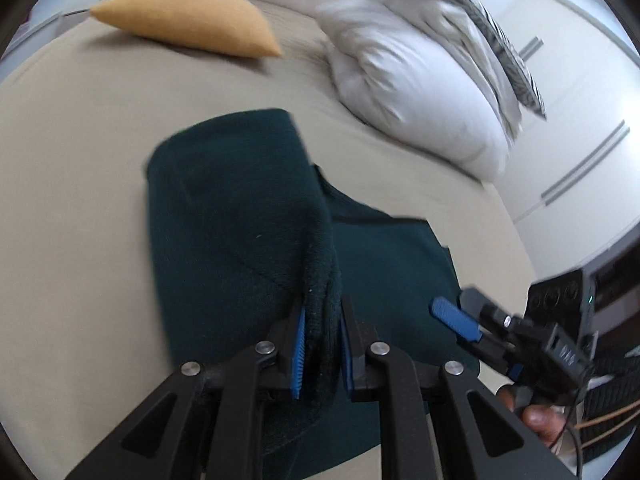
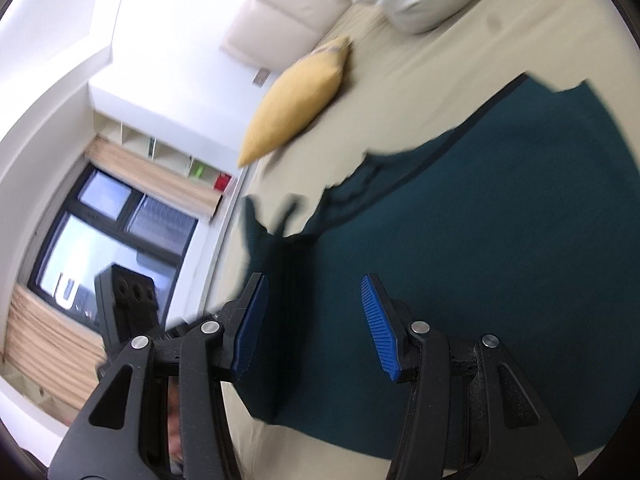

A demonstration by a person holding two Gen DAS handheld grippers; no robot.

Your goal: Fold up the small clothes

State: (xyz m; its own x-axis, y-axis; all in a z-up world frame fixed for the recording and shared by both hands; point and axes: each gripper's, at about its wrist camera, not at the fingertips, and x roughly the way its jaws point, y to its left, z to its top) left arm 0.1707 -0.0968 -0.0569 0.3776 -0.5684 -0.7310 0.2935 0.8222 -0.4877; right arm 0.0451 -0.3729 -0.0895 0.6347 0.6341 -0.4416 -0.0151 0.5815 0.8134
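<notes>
The left gripper (image 1: 322, 344) is pinching a bunched fold of the dark green garment (image 1: 240, 216), which is lying spread on the beige bed (image 1: 72, 152) with one part doubled over the rest. The right gripper (image 2: 316, 328) is hovering over the same garment with its blue pads (image 2: 378, 328) wide apart, gripping nothing. A yellow cushion (image 1: 188, 16) and a white pillow (image 1: 416, 92) are sitting farther up the bed.

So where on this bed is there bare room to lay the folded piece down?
Bare beige sheet lies left of the dark green garment, bordered by the yellow cushion behind. A narrower strip runs between garment and white pillows. It is crowded near the right gripper.
</notes>
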